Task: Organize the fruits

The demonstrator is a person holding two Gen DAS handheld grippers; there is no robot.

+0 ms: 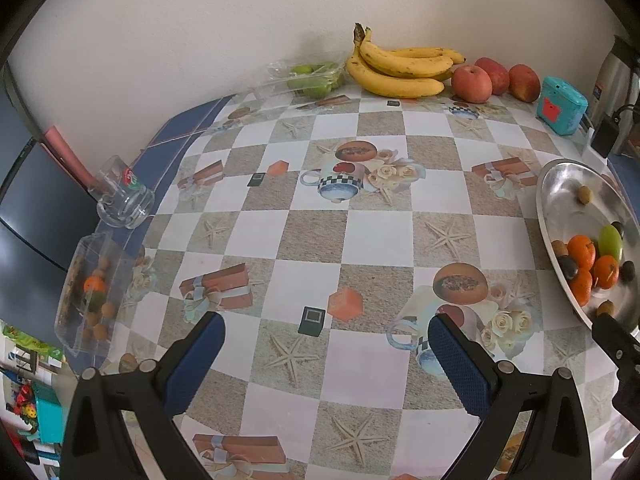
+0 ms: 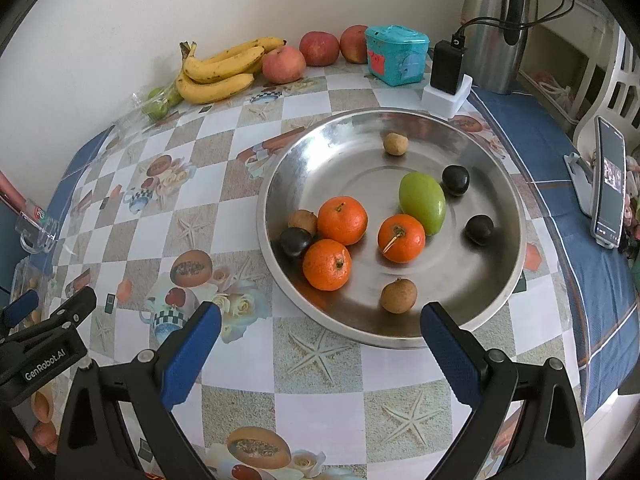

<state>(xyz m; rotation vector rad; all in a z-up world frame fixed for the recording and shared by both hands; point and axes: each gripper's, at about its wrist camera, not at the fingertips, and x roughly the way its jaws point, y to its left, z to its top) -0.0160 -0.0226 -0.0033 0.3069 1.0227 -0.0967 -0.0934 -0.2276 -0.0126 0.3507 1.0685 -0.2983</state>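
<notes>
Soft, even daylight fills both views; shadows are faint, with a pale one on the wall behind the bananas (image 1: 400,68). The steel bowl (image 2: 496,184) shows dull reflections without harsh glare. Fisheye distortion bends the table (image 1: 360,232) checks and darkens the corners. Focus is fairly sharp centrally, softer at the edges.

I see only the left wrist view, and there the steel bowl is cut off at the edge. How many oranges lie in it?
Observer: Three oranges lie in the steel bowl.
Operator: Is the right gripper open?
Observer: Yes, the right gripper is open and empty, at the bowl's near rim.
Operator: What stands to the right of the bowl?
Observer: A phone propped upright on a stand.
</notes>
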